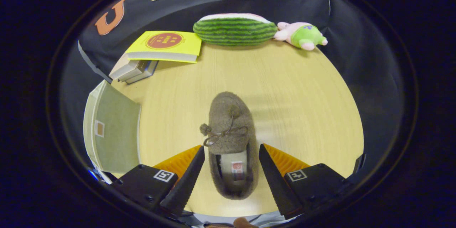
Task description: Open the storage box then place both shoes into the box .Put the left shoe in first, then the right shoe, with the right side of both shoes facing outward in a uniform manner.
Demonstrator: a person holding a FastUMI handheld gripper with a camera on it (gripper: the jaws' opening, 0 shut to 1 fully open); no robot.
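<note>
Now gripper (232,149) jaws spread, either side of the shoe (231,139), not touching.

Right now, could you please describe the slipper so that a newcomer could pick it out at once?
On the pale wooden table, look between the open gripper's two black fingers. There lies the grey-brown felt slipper, toe pointing away. Unlike the plush toys and books behind, it has a bow with pompoms.

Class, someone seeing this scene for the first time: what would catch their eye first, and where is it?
The fuzzy brown slipper on the wooden table, its heel between the open tongs, neither finger touching it. Beyond it, a watermelon plush by the wall, with a yellow book beside it.
</note>
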